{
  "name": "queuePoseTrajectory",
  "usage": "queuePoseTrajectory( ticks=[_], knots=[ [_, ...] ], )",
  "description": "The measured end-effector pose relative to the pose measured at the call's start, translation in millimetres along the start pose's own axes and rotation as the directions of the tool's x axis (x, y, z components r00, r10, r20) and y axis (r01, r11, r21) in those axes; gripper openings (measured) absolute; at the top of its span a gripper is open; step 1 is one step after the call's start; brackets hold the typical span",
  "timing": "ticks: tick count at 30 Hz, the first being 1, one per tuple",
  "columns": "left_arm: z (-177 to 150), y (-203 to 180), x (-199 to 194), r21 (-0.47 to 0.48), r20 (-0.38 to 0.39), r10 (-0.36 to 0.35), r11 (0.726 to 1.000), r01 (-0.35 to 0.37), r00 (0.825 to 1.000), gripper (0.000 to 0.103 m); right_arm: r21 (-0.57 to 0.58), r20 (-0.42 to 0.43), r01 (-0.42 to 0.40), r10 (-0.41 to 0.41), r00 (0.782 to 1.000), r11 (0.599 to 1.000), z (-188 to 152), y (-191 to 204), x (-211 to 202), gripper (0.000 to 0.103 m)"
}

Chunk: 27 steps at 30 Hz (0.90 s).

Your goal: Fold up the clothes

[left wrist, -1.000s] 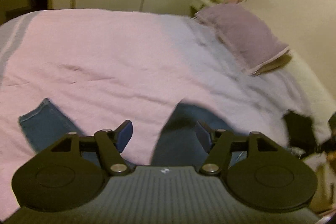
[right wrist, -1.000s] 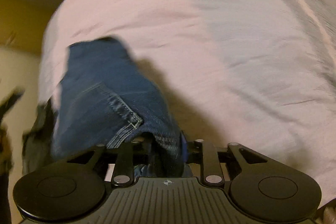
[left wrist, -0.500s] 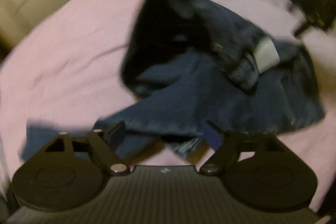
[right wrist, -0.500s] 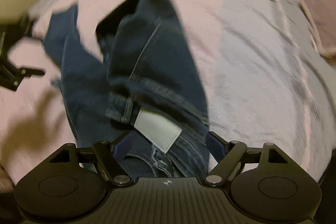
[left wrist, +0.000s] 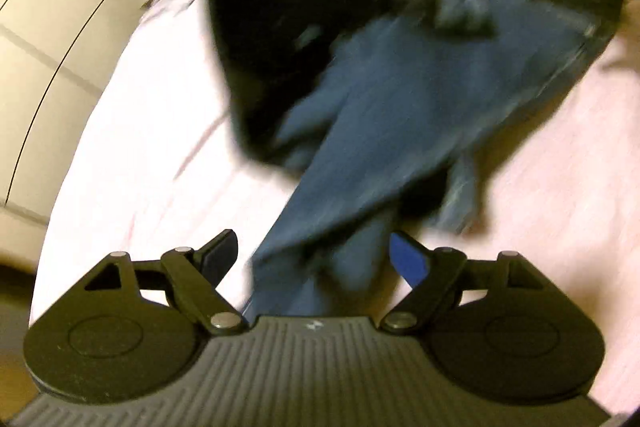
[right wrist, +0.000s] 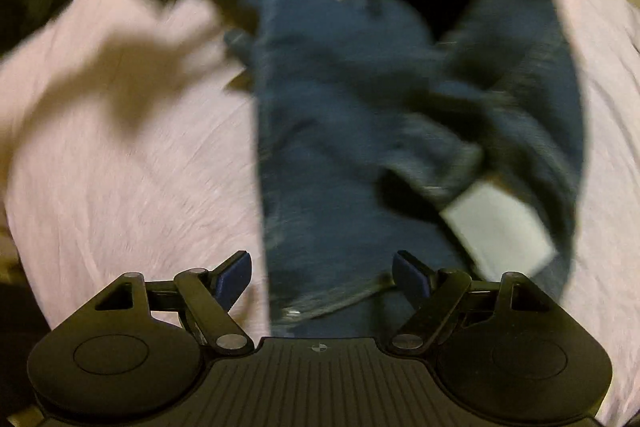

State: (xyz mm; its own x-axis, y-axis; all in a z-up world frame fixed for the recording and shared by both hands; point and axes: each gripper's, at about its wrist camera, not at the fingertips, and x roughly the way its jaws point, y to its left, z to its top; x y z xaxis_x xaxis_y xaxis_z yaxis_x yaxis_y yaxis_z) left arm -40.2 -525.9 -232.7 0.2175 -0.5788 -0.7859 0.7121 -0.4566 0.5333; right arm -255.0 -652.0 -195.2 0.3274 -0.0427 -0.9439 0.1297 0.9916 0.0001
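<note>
The dark blue denim jeans (left wrist: 400,115) lie crumpled on the pale pink bed sheet (left wrist: 160,131), one leg doubled over the rest and the waistband turned out so that the lining shows; the garment is not yet flat, so a judgement is that it is laid on the bed to be spread before any fold is made; the left gripper (left wrist: 316,255) hangs over a trailing denim leg with its jaws spread wide, cloth lying between the pads but not pinched; its jaws have just been opening; the right gripper (right wrist: 322,273) hangs over the waistband end (right wrist: 328,299), jaws likewise spread and released, denim between them without contact that can be confirmed; its jaws opened within the last second; both tools point steeply down at the fabric, which suits a fresh pick at an edge; a white rectangular label patch (right wrist: 500,227) sits at the waistband; motion blur leaves any brand or writing on it unreadable; no other text is legible.
</note>
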Motion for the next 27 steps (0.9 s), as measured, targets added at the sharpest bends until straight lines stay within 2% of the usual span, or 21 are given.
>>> queuePoseTrajectory(
  ticks=[3, 7, 9, 10, 11, 12, 13, 14, 16, 19, 23, 27],
  knots=[
    [-41.7, 18.1, 14.9, 0.001, -0.086, 0.022, 1.0, -0.022, 0.996, 0.081, -0.066, -0.043, 0.071, -0.074, 0.996, 0.995, 1.6, 27.6, 23.9, 0.08],
    [-85.0, 31.4, 38.3, -0.03, -0.153, -0.05, 0.998, 0.046, 0.987, 0.079, -0.137, -0.087, 0.218, -0.231, 0.969, 0.966, -3.8, 54.0, 47.4, 0.08],
    [-100.4, 28.8, 47.6, -0.002, -0.176, -0.066, 0.998, 0.067, 0.982, 0.063, -0.149, -0.091, 0.291, -0.306, 0.948, 0.945, -10.4, 59.1, 48.1, 0.079],
    [-108.0, 27.2, 52.1, 0.013, -0.188, -0.073, 0.997, 0.077, 0.98, 0.059, -0.156, -0.095, 0.326, -0.343, 0.935, 0.932, -14.3, 61.0, 48.2, 0.067],
    [-113.2, 25.3, 55.6, 0.024, -0.194, -0.068, 0.997, 0.074, 0.979, 0.049, -0.16, -0.099, 0.339, -0.357, 0.929, 0.927, -18.5, 60.8, 46.8, 0.047],
    [-117.9, 23.4, 58.8, 0.034, -0.199, -0.061, 0.997, 0.069, 0.978, 0.033, -0.165, -0.102, 0.352, -0.371, 0.923, 0.922, -22.7, 60.6, 45.3, 0.042],
    [-124.1, 22.7, 59.5, 0.038, -0.207, -0.049, 0.998, 0.058, 0.977, 0.024, -0.169, -0.106, 0.364, -0.384, 0.917, 0.916, -26.9, 60.4, 43.8, 0.032],
    [-125.3, 21.7, 60.2, 0.037, -0.211, -0.042, 0.998, 0.051, 0.977, 0.012, -0.173, -0.109, 0.375, -0.396, 0.912, 0.911, -30.9, 60.2, 42.2, 0.018],
    [-125.4, 18.9, 57.9, 0.036, -0.209, -0.03, 0.999, 0.038, 0.978, 0.009, -0.186, -0.111, 0.367, -0.391, 0.914, 0.911, -32.8, 58.3, 34.2, 0.015],
    [-121.5, 18.3, 32.9, 0.062, -0.177, 0.021, 0.998, -0.01, 0.984, 0.008, -0.2, -0.104, 0.373, -0.398, 0.911, 0.906, -32.3, 50.7, 8.4, 0.013],
    [-113.8, 9.5, -27.6, 0.07, -0.138, 0.069, 0.996, -0.06, 0.988, 0.007, -0.253, -0.102, 0.394, -0.43, 0.897, 0.883, -47.6, 39.4, -41.2, 0.012],
    [-103.9, -29.4, -95.8, 0.099, -0.132, 0.109, 0.99, -0.096, 0.985, 0.007, -0.331, -0.108, 0.376, -0.43, 0.896, 0.865, -84.4, 31.5, -89.9, 0.012]
  ],
)
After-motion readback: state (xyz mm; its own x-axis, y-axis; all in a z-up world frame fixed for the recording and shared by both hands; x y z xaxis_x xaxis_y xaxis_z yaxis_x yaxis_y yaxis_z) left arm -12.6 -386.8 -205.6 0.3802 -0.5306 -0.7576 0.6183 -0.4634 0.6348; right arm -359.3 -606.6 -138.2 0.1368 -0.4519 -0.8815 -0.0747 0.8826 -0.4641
